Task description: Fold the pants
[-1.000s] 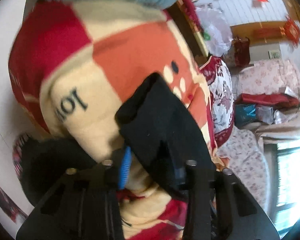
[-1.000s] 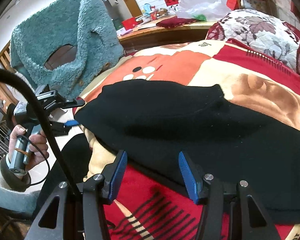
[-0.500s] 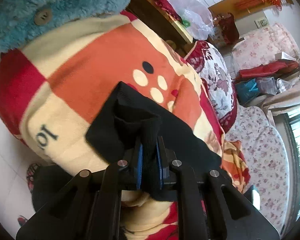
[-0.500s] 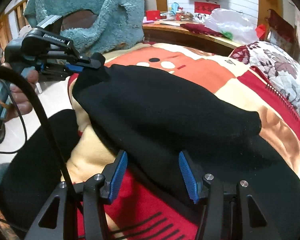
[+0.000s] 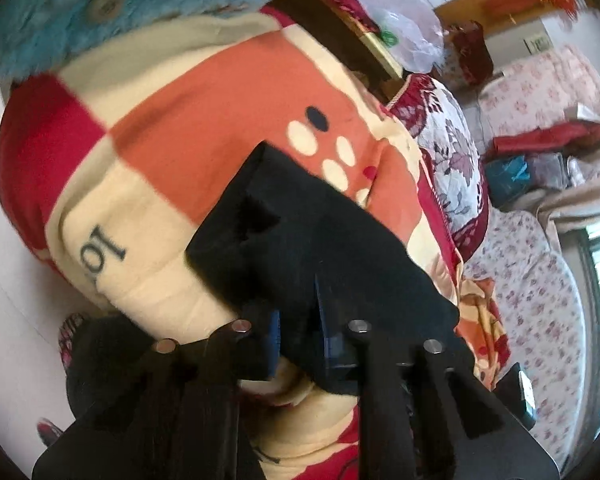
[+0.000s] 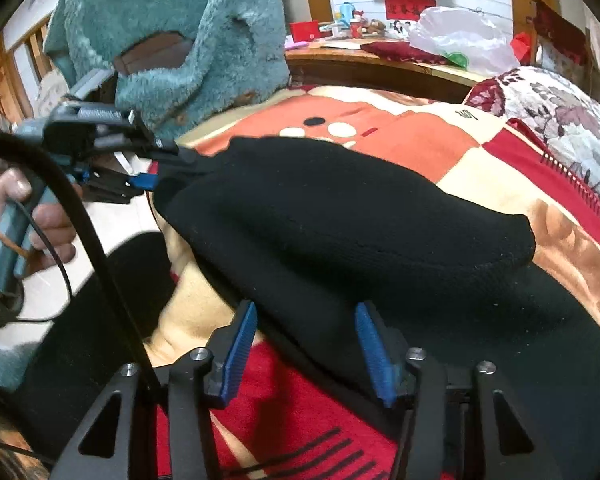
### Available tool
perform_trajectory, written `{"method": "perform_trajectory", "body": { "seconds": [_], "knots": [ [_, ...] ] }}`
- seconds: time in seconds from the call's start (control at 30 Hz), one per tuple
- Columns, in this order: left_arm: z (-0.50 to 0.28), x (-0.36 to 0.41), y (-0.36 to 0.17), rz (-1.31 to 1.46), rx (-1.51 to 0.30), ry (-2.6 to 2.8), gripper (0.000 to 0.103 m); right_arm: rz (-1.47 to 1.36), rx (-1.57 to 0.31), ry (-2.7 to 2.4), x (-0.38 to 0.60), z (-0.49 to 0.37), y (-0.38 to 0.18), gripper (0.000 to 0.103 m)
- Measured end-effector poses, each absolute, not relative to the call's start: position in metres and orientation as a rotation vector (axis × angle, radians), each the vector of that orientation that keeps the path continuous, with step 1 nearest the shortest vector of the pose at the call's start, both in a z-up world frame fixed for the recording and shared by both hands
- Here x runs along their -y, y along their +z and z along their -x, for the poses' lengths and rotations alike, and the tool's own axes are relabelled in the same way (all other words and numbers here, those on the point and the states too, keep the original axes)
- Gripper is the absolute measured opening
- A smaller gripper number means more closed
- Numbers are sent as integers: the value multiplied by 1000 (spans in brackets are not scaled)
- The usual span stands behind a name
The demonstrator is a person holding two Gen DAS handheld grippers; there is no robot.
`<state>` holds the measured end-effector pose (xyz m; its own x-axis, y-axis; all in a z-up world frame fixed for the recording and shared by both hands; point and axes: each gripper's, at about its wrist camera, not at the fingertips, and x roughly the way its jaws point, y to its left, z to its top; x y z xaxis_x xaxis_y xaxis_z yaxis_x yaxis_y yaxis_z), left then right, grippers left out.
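Observation:
Black pants [image 6: 360, 220] lie folded over on a red, orange and cream blanket [image 6: 412, 128]. My left gripper [image 5: 298, 320] is shut on a corner of the pants [image 5: 300, 236] and holds it just above the blanket's edge. It also shows in the right wrist view [image 6: 168, 168], pinching the pants' left end. My right gripper [image 6: 306, 344] is open, its blue pads either side of the pants' near edge, not closed on it.
A teal fleece jacket [image 6: 204, 44] hangs over a chair at the left. A floral pillow [image 6: 556, 120] lies at the right. A wooden desk [image 6: 380, 60] with a white plastic bag [image 6: 460, 36] stands behind. Black cloth [image 6: 100, 300] hangs below the blanket's edge.
My left gripper closed on the pants' corner and lifted it a little. My right gripper stayed open at the near edge.

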<state>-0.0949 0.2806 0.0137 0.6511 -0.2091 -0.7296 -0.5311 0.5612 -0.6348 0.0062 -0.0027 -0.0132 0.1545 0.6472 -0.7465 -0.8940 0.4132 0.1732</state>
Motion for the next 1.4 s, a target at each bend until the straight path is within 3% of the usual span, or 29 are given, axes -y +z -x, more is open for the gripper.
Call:
{"method": "perform_trajectory", "body": {
  "seconds": [0.1, 0.27, 0.43, 0.7, 0.77, 0.87, 1.03, 1.1, 1.23, 1.4],
  "knots": [
    [81, -277, 25, 928, -855, 207, 7, 374, -872, 1130, -4, -7, -17, 18],
    [61, -286, 53, 872, -786, 171, 6, 334, -875, 1148, -3, -9, -2, 9],
    [66, -290, 73, 816, -746, 149, 6, 258, -903, 1205, -13, -12, 14, 7],
    [102, -282, -5, 815, -927, 278, 9, 262, -990, 1217, -26, -3, -19, 7],
    [104, -280, 1, 794, -912, 310, 21, 246, -988, 1223, -19, -4, -13, 12],
    [107, -279, 18, 735, -896, 384, 36, 284, -922, 1174, -4, -2, 2, 33],
    [117, -267, 57, 599, -819, 437, 39, 104, -887, 1078, 49, -30, 26, 39],
    [114, -255, 70, 566, -794, 402, 41, 20, -903, 1024, 72, -56, 31, 51],
    [93, -216, 80, 533, -797, 223, 43, -189, -997, 1020, 93, -102, 28, 51],
    [55, -146, 55, 467, -902, 7, 43, -254, -1188, 1006, 73, -148, 10, 52]
  ]
}}
